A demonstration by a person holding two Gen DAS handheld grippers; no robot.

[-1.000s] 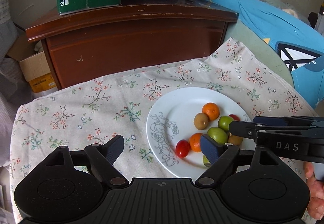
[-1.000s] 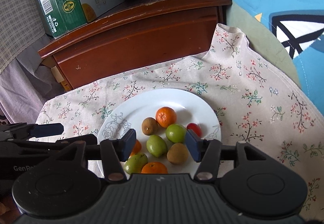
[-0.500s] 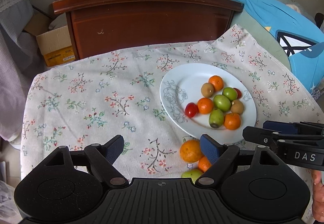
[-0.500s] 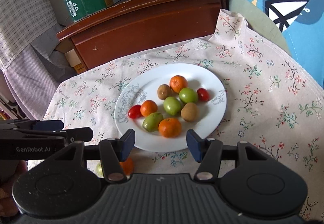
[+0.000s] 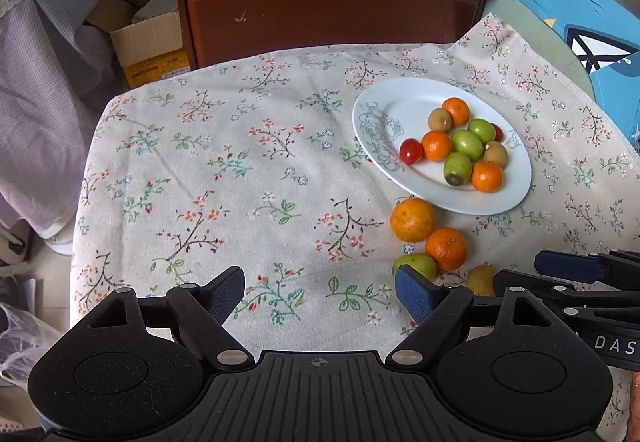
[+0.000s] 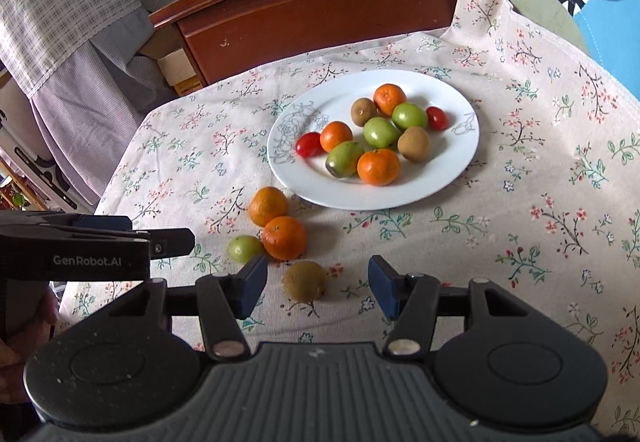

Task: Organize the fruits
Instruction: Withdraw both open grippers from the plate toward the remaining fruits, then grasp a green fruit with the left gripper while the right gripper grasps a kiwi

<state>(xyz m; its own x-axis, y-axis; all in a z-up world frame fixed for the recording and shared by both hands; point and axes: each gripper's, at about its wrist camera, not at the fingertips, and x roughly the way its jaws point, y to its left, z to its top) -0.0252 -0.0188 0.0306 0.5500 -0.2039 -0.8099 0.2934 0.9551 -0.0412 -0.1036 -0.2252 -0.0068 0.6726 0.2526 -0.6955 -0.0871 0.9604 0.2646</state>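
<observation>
A white plate (image 5: 516, 190) (image 6: 460, 158) on the floral cloth holds several tangerines, green fruits, kiwis and cherry tomatoes. On the cloth in front of it lie two tangerines (image 6: 267, 205) (image 6: 285, 237), a green fruit (image 6: 244, 248) and a kiwi (image 6: 304, 280). The same tangerines (image 5: 412, 219) (image 5: 445, 248) and green fruit (image 5: 414, 265) show in the left wrist view. My right gripper (image 6: 318, 284) is open, with the kiwi just ahead between its fingers. My left gripper (image 5: 320, 292) is open and empty, left of the loose fruit.
A dark wooden cabinet (image 5: 328, 2) with cartons on top stands behind the table. A cardboard box (image 5: 150, 42) and hanging cloth (image 5: 44, 90) are at the left. A blue cushion (image 5: 580, 22) lies at the right. The cloth (image 5: 200, 182) drapes over the table edges.
Both grippers have pulled back and up from the plate. The loose fruit in front of the plate has come into view. Both stay open.
</observation>
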